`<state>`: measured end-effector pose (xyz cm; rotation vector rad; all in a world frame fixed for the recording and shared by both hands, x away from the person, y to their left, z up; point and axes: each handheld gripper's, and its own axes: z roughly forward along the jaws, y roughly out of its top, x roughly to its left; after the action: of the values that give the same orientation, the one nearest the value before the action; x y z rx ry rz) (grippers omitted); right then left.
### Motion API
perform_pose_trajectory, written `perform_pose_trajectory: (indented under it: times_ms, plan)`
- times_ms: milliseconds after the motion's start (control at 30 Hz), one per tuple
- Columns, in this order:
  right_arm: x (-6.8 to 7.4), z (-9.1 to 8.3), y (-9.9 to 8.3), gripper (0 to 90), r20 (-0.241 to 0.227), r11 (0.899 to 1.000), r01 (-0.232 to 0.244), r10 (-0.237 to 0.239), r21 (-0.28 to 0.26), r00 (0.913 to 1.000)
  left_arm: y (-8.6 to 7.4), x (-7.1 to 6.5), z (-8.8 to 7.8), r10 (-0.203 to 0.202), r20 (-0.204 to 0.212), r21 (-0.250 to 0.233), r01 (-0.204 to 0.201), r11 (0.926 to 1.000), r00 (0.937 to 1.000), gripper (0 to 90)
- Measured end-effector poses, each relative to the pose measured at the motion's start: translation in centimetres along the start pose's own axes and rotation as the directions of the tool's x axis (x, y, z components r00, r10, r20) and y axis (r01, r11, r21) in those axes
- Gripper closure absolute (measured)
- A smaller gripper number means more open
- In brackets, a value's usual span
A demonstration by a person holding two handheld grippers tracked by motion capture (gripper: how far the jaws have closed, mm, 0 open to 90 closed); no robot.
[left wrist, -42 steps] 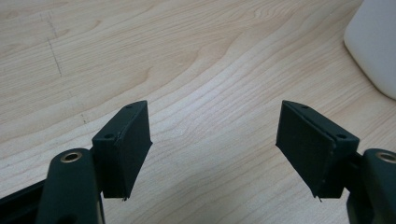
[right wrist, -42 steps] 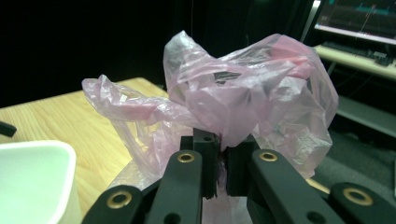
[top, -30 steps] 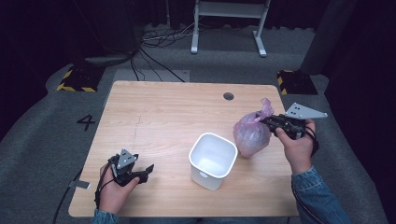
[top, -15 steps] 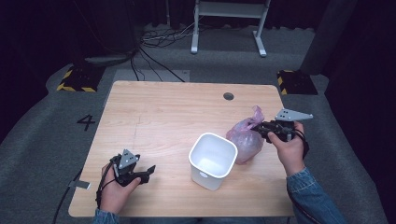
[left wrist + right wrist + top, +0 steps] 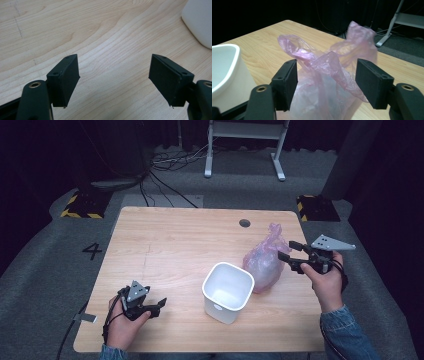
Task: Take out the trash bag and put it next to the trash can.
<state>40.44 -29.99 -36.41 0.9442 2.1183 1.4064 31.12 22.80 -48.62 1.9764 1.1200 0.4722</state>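
Dark studio floor around a pale wooden desk (image 5: 165, 245), cables and a stand beyond the far edge.

Right hand-held gripper (image 5: 291, 256), near the desk's right edge: jaws have just been opening and now stand apart, the pads off the film. In the right gripper view the crumpled neck of the pink plastic bag (image 5: 329, 72) rises between them, loose, touching neither pad firmly. The bag sits upright on the desk, touching the right side of the white bin (image 5: 227, 291) or just beside it; cannot tell which.

Left hand-held gripper (image 5: 159, 304), near left: jaws wide, nothing between them but bare wood, resting well apart from the bin.

Judgement: the bag looks freshly set down, with a re-grip likely coming. To do that well, close low on the gathered neck rather than on one stray flap, since thin film slips and tears. Lift straight up before crossing over the bin's rim. The idle left hand-held gripper could steady the bin, which looks light and may slide.
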Motion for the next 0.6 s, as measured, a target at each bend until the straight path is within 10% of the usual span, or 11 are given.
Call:
perform_pose_trajectory:
  times_ms: [600]
  plan:
    - [-0.6,-3.2,-3.9,26.3,0.008,0.996,-0.005,0.005,0.093,1.0,-0.4,0.1,-0.4,-0.003,-0.015,0.009,0.004,1.0,0.9999,23.6]
